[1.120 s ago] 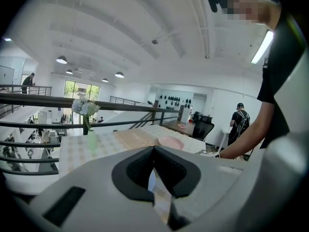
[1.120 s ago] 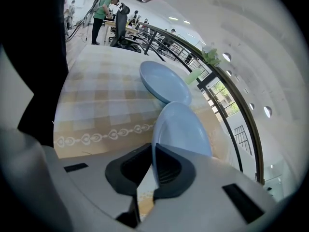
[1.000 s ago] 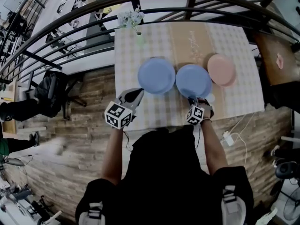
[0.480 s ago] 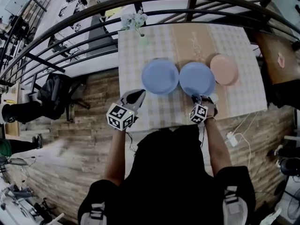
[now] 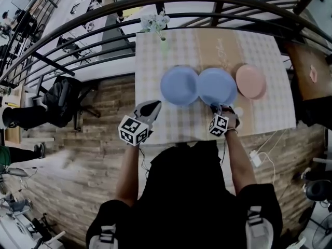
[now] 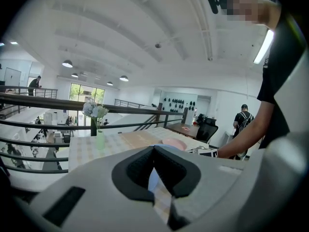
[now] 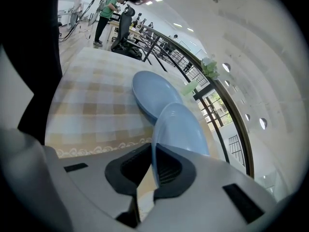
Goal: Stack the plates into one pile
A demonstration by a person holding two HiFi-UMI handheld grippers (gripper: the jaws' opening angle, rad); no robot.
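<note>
Now: right gripper [image 7: 153,166] clamped on near rim of a smooth, round blue plate [image 7: 179,124]. The plate is tilted, its far edge lapping over the second blue plate [image 5: 179,85]; a second ago the two rims only touched. Pink plate [image 5: 251,81] lies flat, just right of the held one. Left gripper [image 5: 154,106] closed at its tips, empty, by near left corner of checked-cloth worktop [image 5: 150,56]. Beige runner [image 5: 218,43] bears cursive script, too small to read
</note>
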